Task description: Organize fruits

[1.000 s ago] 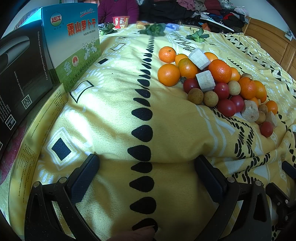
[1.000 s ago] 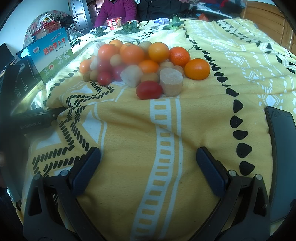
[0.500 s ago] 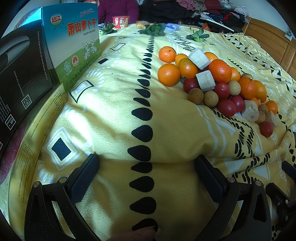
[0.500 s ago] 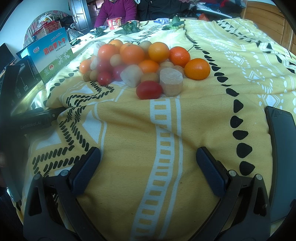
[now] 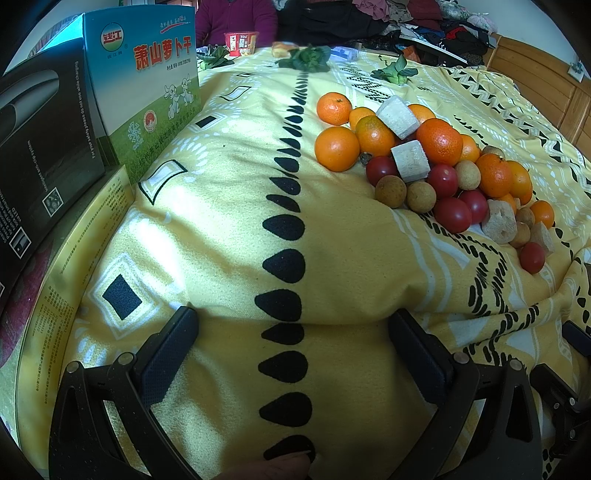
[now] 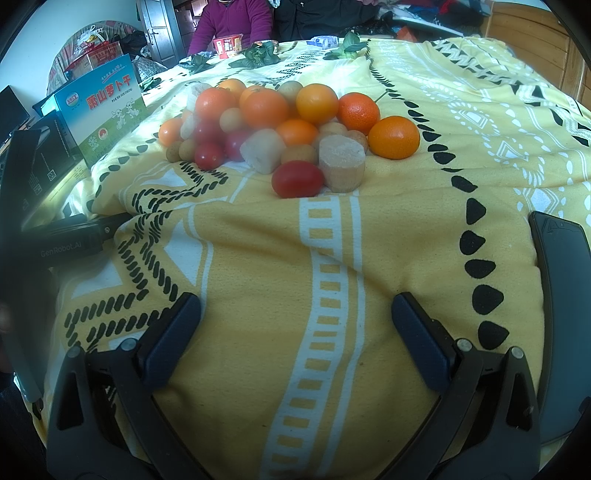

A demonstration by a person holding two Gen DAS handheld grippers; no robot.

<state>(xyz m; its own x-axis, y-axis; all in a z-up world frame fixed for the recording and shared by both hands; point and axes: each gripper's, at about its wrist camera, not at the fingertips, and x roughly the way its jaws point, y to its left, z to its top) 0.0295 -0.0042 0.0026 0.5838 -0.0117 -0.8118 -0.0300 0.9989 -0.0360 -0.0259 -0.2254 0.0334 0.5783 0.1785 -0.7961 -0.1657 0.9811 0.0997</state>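
Observation:
A mixed heap of fruit lies on the yellow patterned blanket [image 5: 221, 236]: oranges [image 5: 336, 148], red cherry tomatoes [image 5: 452, 215], brown longans [image 5: 390, 191] and pale cut chunks [image 5: 410, 161]. In the left wrist view the heap is up and to the right of my left gripper [image 5: 293, 341], which is open and empty over the blanket. In the right wrist view the heap sits straight ahead, with a red tomato [image 6: 297, 179] and a tan cut cylinder [image 6: 341, 162] nearest my right gripper [image 6: 295, 321]. That gripper is also open with nothing between its fingers.
A blue-and-green carton [image 5: 147, 96] and a black box [image 5: 40, 147] stand along the blanket's left edge. A dark phone [image 6: 565, 295] lies at the right. Leafy greens [image 5: 306, 59], a red cup [image 5: 241, 41] and a seated person [image 6: 232, 18] are at the far end.

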